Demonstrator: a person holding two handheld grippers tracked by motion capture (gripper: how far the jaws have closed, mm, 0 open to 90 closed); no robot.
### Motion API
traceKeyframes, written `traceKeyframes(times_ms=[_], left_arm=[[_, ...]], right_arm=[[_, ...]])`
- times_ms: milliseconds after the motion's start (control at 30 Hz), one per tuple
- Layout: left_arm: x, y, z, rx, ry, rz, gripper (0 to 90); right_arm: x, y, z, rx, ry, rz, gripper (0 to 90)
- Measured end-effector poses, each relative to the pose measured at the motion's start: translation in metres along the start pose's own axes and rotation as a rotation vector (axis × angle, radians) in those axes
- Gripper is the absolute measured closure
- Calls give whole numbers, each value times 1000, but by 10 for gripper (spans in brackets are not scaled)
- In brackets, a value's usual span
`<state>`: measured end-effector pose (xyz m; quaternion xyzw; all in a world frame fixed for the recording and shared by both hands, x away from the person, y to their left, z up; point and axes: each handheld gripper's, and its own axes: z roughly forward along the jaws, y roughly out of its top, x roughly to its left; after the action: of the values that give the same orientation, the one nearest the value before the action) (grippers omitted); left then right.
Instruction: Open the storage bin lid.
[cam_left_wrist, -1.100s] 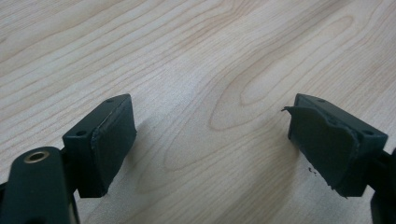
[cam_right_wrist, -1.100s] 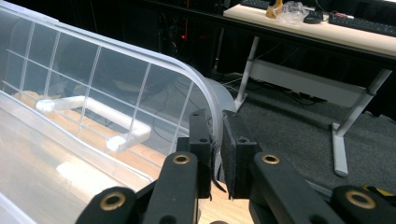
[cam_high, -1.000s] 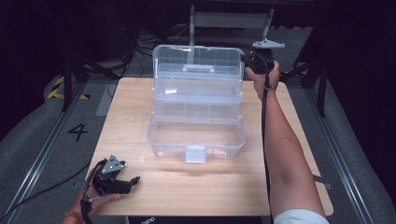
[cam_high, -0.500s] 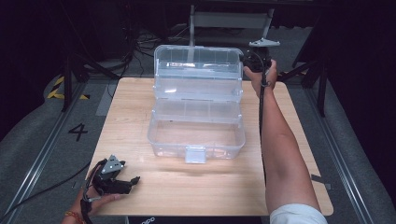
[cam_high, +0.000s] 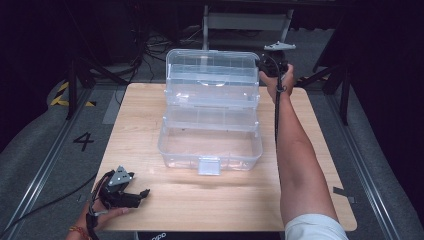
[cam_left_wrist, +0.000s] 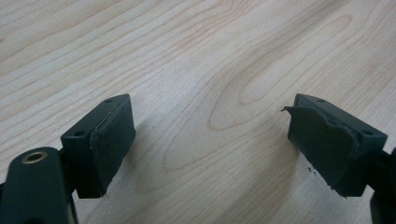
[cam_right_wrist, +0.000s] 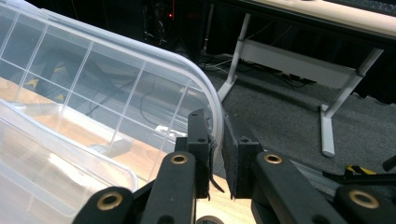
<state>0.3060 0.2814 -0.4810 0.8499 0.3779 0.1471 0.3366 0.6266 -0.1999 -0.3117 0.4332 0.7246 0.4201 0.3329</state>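
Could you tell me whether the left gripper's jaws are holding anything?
No, in the left gripper view the left gripper has its jaws standing wide apart over the bare wooden table.

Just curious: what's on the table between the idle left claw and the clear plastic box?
Bare wooden tabletop, seen in the high view, between left claw and box.

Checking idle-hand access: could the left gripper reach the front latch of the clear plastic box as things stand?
Probably yes. The left gripper rests open on the light wooden table, with bare tabletop between it and the clear plastic box's front latch.
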Motion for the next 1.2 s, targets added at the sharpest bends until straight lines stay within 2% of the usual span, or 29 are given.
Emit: traceKeyframes(times_ms=[700, 1033, 1200], left_arm=[[1, 0, 0, 3, -4, 8, 153], [1, 0, 0, 2, -5, 11, 151], [0, 0, 0, 4, -11, -1, 150]], right_arm=[[1, -4, 12, 39, -32, -14, 803], [-1, -6, 8, 31, -28, -12, 833], [-1, -6, 6, 31, -24, -14, 834]])
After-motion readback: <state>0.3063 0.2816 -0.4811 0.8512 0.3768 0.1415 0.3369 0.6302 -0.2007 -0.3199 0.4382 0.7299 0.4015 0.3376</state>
